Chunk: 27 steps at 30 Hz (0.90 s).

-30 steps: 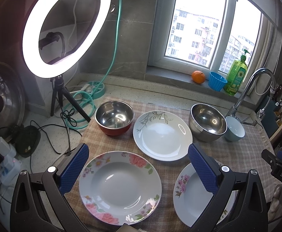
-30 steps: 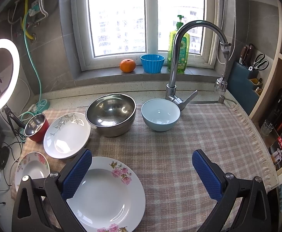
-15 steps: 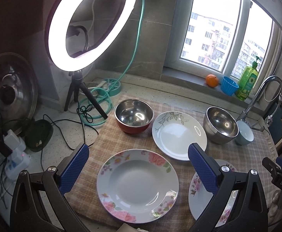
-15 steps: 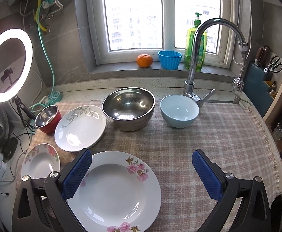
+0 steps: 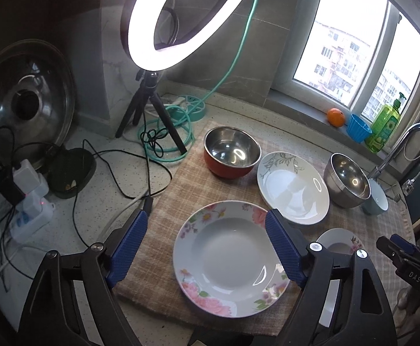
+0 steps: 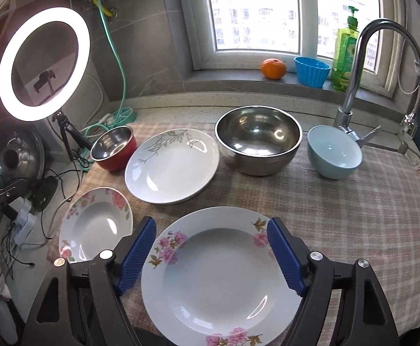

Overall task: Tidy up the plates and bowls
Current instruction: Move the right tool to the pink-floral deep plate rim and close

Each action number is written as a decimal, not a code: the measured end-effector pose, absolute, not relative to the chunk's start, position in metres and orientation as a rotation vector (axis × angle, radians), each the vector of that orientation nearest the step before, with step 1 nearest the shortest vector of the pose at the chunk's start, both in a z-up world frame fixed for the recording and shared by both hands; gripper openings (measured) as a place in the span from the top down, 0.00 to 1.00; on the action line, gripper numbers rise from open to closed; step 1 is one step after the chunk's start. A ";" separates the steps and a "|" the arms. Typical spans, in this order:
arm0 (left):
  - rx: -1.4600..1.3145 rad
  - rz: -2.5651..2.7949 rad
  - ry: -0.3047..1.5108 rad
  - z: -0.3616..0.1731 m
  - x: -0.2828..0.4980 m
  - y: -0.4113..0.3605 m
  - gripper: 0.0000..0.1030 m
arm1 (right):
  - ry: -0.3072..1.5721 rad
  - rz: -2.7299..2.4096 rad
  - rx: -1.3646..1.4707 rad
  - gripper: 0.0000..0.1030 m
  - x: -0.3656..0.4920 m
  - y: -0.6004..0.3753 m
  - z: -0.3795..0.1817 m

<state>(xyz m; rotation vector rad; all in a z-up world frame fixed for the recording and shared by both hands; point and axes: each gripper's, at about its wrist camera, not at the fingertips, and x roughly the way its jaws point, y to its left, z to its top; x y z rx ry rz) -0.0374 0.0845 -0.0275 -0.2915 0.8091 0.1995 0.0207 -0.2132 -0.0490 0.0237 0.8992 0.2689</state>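
The left gripper had just been narrowing its jaws; they stood open above the left floral plate, one pad over the plate's right rim, the other over the cloth off its left side, gripping nothing. The right gripper had likewise been closing its jaws, open and empty, either side of the right floral plate and above it.

Judging by this, the step in hand was a reach for a plate with each hand. To do it well, each gripper should come low at the near rim, one pad slipping under the lip and one on top, since a wide shallow plate cannot be spanned across. The left one looked off-centre and wanted shifting toward its plate. Glazed china may slip, so a firm pinch and a slow lift would suit.

Behind lay the leaf plate, the red bowl, the steel bowl and the blue bowl, all on the table's cloth.

The only writing read "DAS", on the right gripper's body in the left wrist view; the soap bottle label was illegible.
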 end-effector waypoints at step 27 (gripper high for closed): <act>-0.553 0.100 1.012 -0.106 -0.031 0.127 0.74 | 1.196 0.534 0.096 0.82 0.060 -0.118 -0.124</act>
